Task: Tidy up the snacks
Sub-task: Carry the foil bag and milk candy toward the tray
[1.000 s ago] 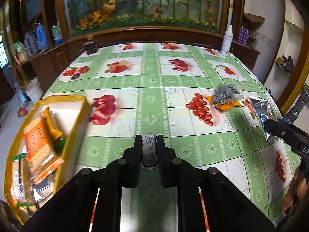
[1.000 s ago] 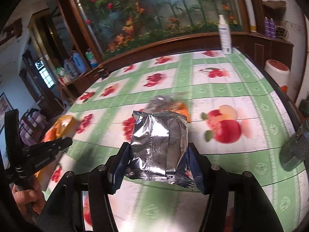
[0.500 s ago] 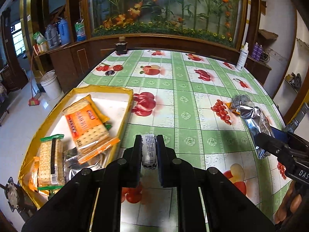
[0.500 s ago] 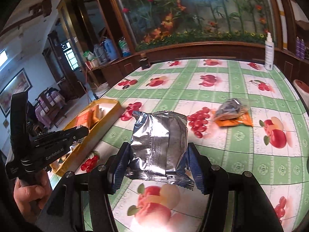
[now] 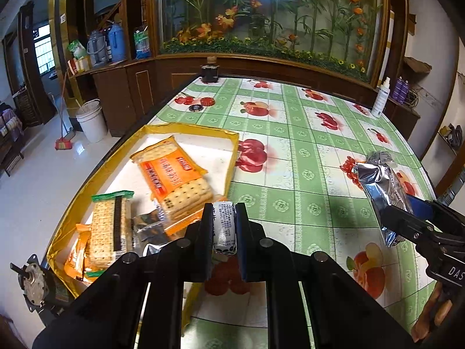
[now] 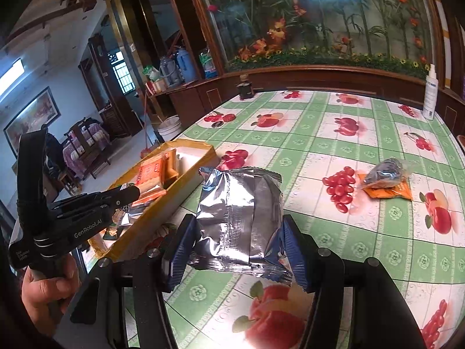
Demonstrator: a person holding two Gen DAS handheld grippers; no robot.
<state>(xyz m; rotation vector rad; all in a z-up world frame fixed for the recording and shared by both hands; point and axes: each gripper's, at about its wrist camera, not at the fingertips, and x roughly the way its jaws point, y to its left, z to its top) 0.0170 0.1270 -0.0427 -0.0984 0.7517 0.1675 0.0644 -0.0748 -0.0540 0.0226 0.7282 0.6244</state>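
Observation:
My left gripper [image 5: 223, 218] is shut on a small white wrapped snack [image 5: 223, 226] and holds it over the near right edge of the yellow tray [image 5: 191, 128]. The tray holds an orange cracker pack [image 5: 174, 177], a green-edged cracker pack [image 5: 109, 226] and other small packets. My right gripper [image 6: 237, 234] is shut on a silver foil packet [image 6: 238, 218] above the tablecloth, right of the tray [image 6: 162, 215]. It also shows at the right of the left wrist view [image 5: 383, 192]. An orange packet with a dark clear bag [image 6: 386, 180] on it lies on the table further right.
The table has a green fruit-print cloth [image 5: 305, 151]. A white spray bottle [image 6: 430, 96] stands at the far right edge, a dark jar [image 5: 209, 72] and round lids [image 5: 200, 104] at the far left. A white bucket [image 5: 91, 122] and broom are on the floor left of the table.
Both grippers have moved left toward the tray with their snacks still held. The tray now fills more of the left wrist view.

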